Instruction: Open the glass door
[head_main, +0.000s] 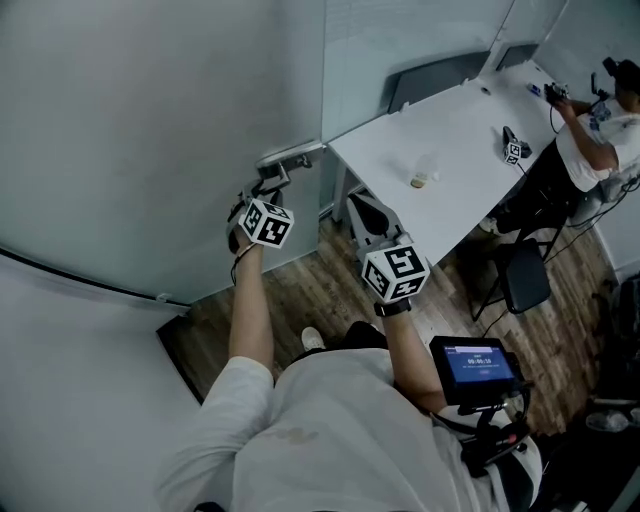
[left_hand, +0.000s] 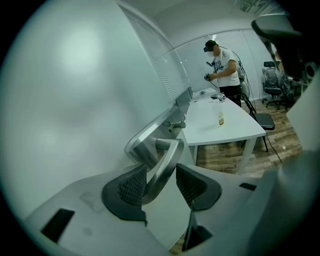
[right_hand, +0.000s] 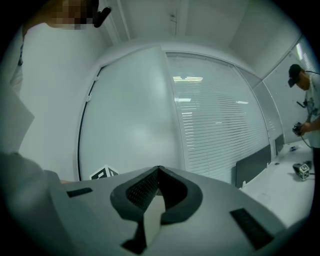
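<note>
At the far edge of the glass door (head_main: 150, 120), just beside the corner of the white table (head_main: 450, 130), your left gripper (head_main: 262, 185) sits up against the handle (head_main: 290, 157). Your left gripper view shows the door (left_hand: 65, 100) as a pale, frosted, featureless pane that fills the left half of the scene, with a brushed-metal plate (left_hand: 150, 137) fixed along its edge. A curved metal lever (left_hand: 167, 160) comes off that plate and runs slantwise down between the jaws of your left gripper (left_hand: 161, 170), and a small knob (left_hand: 176, 125) sticks out of the plate just above it. Those jaws stand spread. The lower end of the lever lies against the left pad (left_hand: 131, 187), while a gap shows between the lever and the right pad (left_hand: 192, 185), so the lever is bracketed and not pinched. Your right gripper (head_main: 362, 205) hangs to the right of the left one, over the wood floor (head_main: 330, 300) and apart from the handle. Seen from your right gripper view, its jaws (right_hand: 158, 170) are pressed together with nothing between them, and they face the same frosted pane (right_hand: 130, 115), which has a thin black strip (right_hand: 82, 130) down its left side and slatted blinds (right_hand: 220, 130) behind the glass to its right.
</note>
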